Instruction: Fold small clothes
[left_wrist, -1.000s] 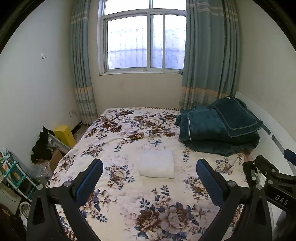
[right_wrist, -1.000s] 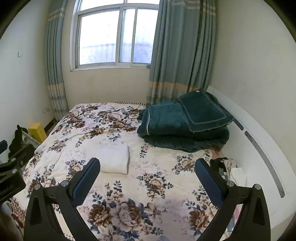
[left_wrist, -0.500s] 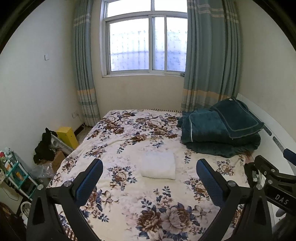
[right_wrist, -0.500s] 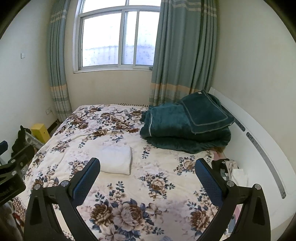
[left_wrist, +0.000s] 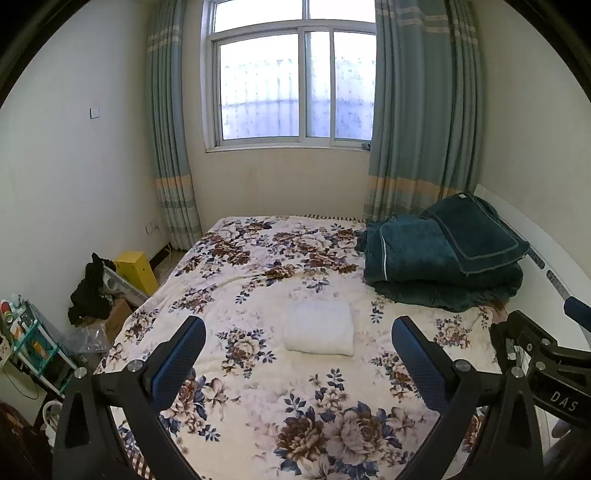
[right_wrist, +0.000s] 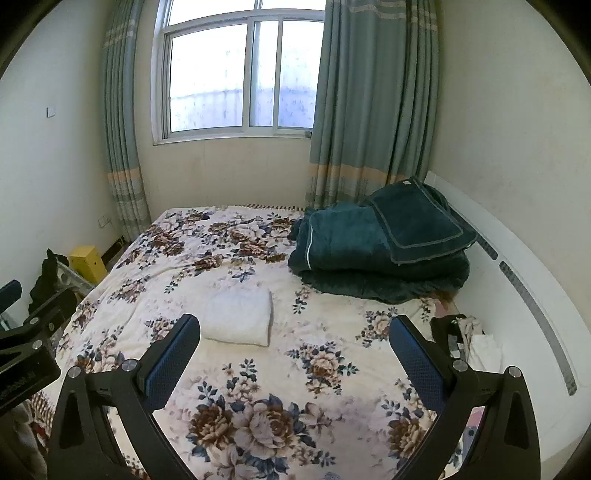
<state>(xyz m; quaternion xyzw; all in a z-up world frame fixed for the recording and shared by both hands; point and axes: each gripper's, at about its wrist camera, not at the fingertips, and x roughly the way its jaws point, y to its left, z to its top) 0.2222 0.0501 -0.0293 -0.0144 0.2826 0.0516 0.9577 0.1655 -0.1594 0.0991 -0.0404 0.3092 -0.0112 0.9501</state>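
Hovering above the near end of the bed, the left gripper (left_wrist: 297, 350) has its two blue-padded fingers spread wide with nothing between them; only flowered bedding shows in the gap. The right gripper (right_wrist: 293, 349) is held the same way, fingers far apart and empty, and its black frame also juts into the right edge of the left wrist view, so the two tools sit side by side. Neither touches any cloth.

Ahead of both tools lies the folded white garment (left_wrist: 319, 328), a neat, thick rectangle resting flat on the floral bedspread (left_wrist: 258, 266) near the middle of the bed. Seen from the right wrist, the same white bundle (right_wrist: 240, 317) sits just beyond that gripper's left fingertip and well apart from its right one. What kind of garment it is cannot be told.

Farther back, toward the right side of the bed, a dark teal blanket (left_wrist: 439, 266) is piled in thick folds with a matching teal pillow on top, leaning against the white headboard (right_wrist: 517, 280). A small heap of loose cloth (right_wrist: 465, 332) lies at the bed's right edge beside that board. On the floor to the left stand a yellow box (left_wrist: 136, 269) and a black garment (left_wrist: 90, 291) draped over clutter. Blue-grey curtains (left_wrist: 421, 110) flank the window (left_wrist: 295, 81) on the far wall.
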